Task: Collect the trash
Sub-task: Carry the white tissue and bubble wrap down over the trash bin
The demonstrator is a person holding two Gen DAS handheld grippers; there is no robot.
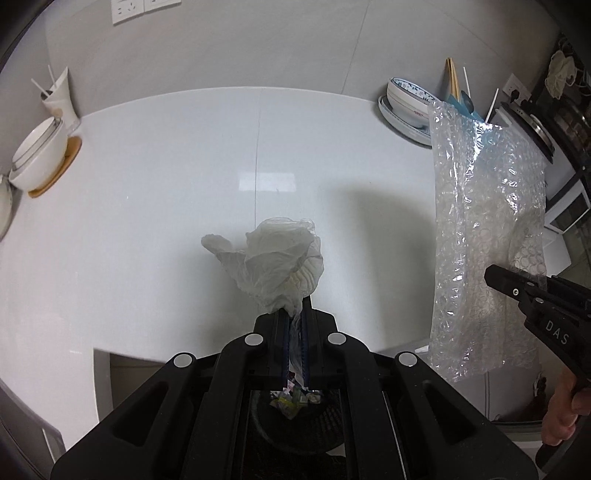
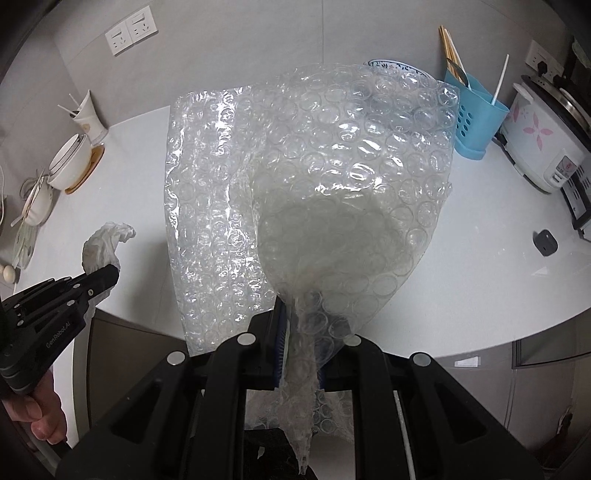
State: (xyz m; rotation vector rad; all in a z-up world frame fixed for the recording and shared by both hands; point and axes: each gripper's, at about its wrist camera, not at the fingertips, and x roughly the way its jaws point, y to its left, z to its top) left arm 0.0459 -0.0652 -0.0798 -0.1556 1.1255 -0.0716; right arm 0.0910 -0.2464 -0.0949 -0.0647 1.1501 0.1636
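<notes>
You've got both grippers full over a white countertop (image 1: 155,206)

Left gripper (image 1: 294,314) pinches crumpled plastic wrap (image 1: 273,258); right gripper (image 2: 301,314) clamps bubble wrap (image 2: 314,177). Wall sockets (image 2: 131,31) upper left.

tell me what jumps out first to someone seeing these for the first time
The big sheet of clear bubble wrap fills the middle of the right wrist view, pinched in the right gripper and hanging over the white counter. Next comes the crumpled white plastic bag, clamped in the left gripper at the centre of the left wrist view. Below that gripper a dark bin with scraps inside shows.
</notes>
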